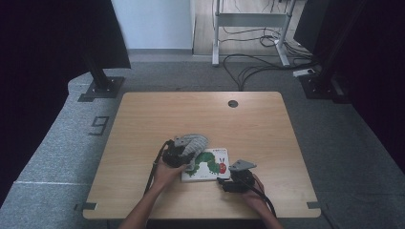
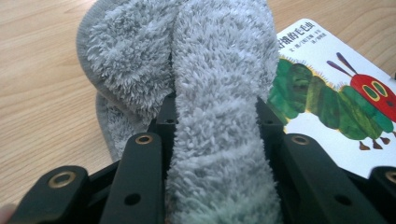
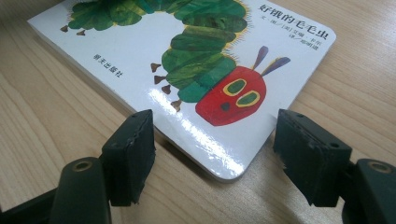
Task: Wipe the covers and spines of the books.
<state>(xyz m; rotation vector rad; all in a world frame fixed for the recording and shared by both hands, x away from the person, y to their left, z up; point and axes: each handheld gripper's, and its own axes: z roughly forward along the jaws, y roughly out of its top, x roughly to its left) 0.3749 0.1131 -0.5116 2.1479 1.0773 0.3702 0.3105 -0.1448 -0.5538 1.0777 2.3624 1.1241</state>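
A white board book (image 1: 213, 163) with a green caterpillar on its cover lies flat on the wooden table (image 1: 200, 109), near the front edge. My left gripper (image 1: 177, 153) is at the book's left end, shut on a fluffy grey cloth (image 2: 219, 93). The cloth bulges out between and past the jaws and hangs over the book's (image 2: 327, 98) left part. My right gripper (image 3: 217, 149) sits low at the book's near right corner (image 3: 224, 163). Its two pads (image 3: 133, 149) straddle that corner and touch the book's two edges.
A round cable hole (image 1: 233, 103) is in the table's far side. Past the table are a dark stand base (image 1: 101, 88) at the far left, another at the far right, and cables on the grey floor. The person's forearms enter from the bottom edge.
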